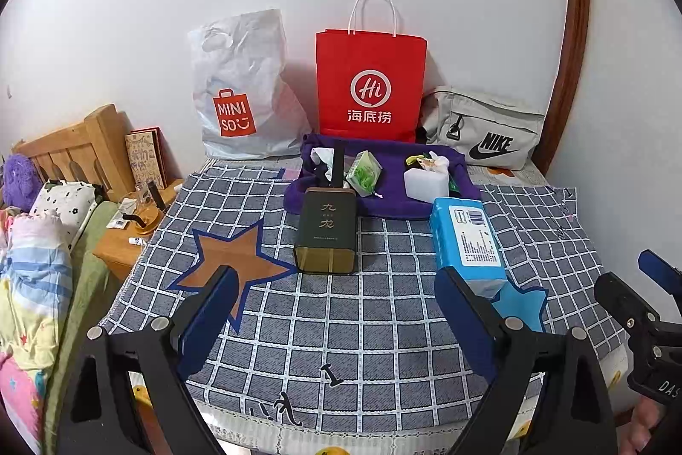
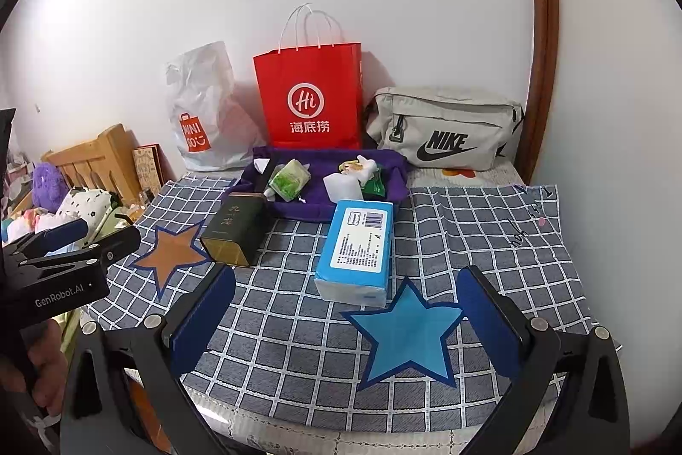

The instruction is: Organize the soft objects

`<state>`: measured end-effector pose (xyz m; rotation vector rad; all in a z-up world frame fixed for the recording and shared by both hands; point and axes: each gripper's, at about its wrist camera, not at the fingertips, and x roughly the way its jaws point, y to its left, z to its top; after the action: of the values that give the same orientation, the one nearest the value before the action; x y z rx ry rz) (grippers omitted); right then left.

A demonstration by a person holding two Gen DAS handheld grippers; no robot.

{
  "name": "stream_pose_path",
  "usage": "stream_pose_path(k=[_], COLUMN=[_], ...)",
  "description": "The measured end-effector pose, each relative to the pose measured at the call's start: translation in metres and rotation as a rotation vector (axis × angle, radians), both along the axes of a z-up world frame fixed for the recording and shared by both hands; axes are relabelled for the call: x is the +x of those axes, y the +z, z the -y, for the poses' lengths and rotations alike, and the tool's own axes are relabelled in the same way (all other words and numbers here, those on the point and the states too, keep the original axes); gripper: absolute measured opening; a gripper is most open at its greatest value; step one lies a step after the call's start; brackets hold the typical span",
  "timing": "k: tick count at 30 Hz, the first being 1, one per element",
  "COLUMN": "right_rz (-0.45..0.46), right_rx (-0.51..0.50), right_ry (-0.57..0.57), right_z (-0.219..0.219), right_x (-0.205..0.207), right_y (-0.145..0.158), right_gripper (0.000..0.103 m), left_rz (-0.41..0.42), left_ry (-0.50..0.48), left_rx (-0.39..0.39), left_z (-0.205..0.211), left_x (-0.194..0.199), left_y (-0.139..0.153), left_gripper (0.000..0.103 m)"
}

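A blue tissue pack [image 1: 466,241] [image 2: 357,248] lies on the checked cloth, just beyond a blue star patch [image 2: 407,335]. A dark green tin [image 1: 327,231] [image 2: 235,231] lies on its side beside an orange star patch [image 1: 232,267]. Behind them a purple cloth tray [image 1: 324,143] [image 2: 390,160] holds a green packet [image 1: 363,173] [image 2: 289,180], a white block [image 1: 425,182] and crumpled wrappers. My left gripper [image 1: 341,310] is open above the cloth, with nothing between its fingers. My right gripper [image 2: 347,305] is open too, hovering over the blue star.
A red paper bag [image 1: 370,84], a white plastic bag [image 1: 238,88] and a grey Nike pouch [image 1: 486,131] stand against the back wall. Left of the table are a wooden nightstand [image 1: 123,250], a headboard and bedding. The right gripper's body shows at the left view's right edge.
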<state>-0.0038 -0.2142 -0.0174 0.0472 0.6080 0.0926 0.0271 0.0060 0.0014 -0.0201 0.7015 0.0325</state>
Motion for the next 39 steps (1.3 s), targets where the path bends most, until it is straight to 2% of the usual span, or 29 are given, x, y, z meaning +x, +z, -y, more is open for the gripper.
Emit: stream_pose_path(k=[39], right_rz=[0.004], right_rx=[-0.007], right_ry=[0.005], right_z=[-0.003], right_x=[-0.005], right_y=[0.0003], right_gripper=[0.102], left_rz=[-0.005], left_ry=[0.002], left_rx=[-0.004], left_z=[-0.0006], left_x=[-0.003], left_y=[0.0011], left_gripper=[0.093])
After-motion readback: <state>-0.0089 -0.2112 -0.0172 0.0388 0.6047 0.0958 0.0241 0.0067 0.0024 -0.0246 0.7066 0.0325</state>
